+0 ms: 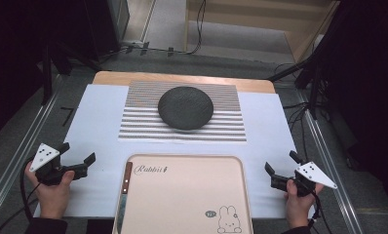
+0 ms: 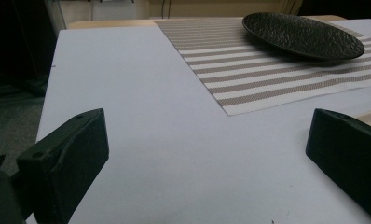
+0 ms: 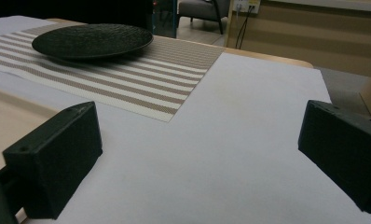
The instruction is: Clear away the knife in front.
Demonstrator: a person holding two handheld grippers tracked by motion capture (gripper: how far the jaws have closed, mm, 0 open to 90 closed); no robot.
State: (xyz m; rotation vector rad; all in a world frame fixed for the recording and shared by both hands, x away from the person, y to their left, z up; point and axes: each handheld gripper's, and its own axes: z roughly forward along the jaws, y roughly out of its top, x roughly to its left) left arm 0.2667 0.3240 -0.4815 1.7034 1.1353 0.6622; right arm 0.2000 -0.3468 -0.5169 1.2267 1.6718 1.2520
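Note:
A round black plate (image 1: 185, 107) (image 2: 302, 33) (image 3: 92, 39) rests on a brown-and-white striped placemat (image 1: 182, 132) (image 2: 267, 79) (image 3: 141, 86) at the table's far middle. A beige tray (image 1: 182, 200) printed with a rabbit lies at the front centre, and a brown-handled utensil (image 1: 126, 183) lies along its left rim. My left gripper (image 1: 77, 152) (image 2: 207, 154) hovers open over the white cloth left of the tray, nothing between its jaws. To the tray's right, my right gripper (image 1: 281, 162) (image 3: 197, 154) is open too and holds nothing.
A white cloth (image 1: 99, 126) covers the wooden table (image 1: 182, 78). Metal rails run along both sides of the table. Cables and dark stands sit on the floor beyond the far edge.

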